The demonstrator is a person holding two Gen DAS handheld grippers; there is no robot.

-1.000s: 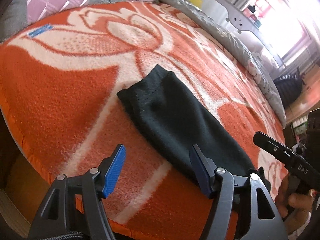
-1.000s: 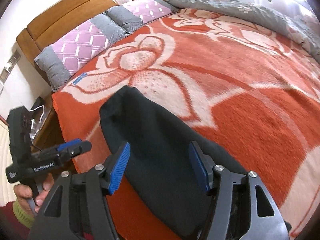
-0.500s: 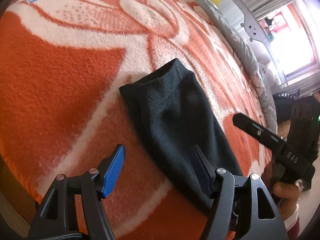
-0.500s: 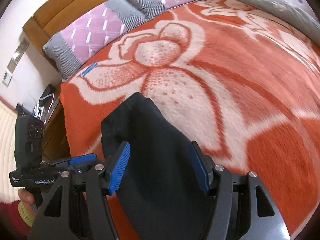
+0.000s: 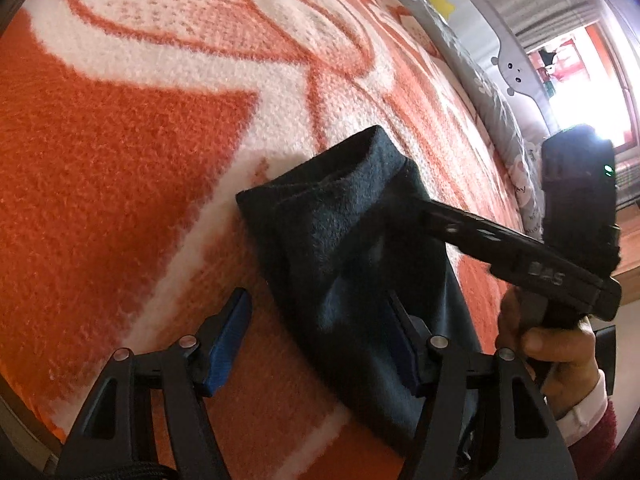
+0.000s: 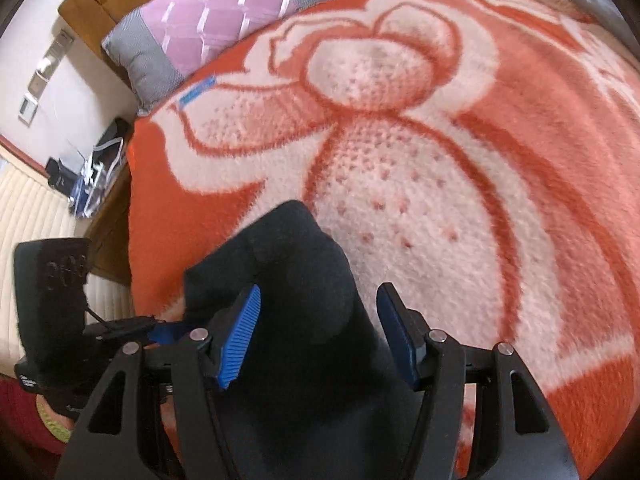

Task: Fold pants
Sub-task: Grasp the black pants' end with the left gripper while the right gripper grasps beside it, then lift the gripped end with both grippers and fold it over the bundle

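Dark pants (image 5: 352,256), soft and fuzzy, folded into a long thick strip on the orange and white bed blanket (image 5: 120,168). Lying flat, just ahead of the left gripper (image 5: 320,336) and reaching back between its blue fingers (image 5: 228,336). Spread wide, holding nothing. Same for the right gripper (image 6: 320,336): fingers (image 6: 240,336) apart over the pants (image 6: 296,280), gripping nothing.

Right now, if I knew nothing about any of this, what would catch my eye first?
Probably the orange-and-white floral blanket filling the bed, with dark folded pants lying near its edge. Next, two open blue-padded grippers, the left gripper and the right gripper, poised over the pants; a pink-and-grey pillow sits by the headboard.
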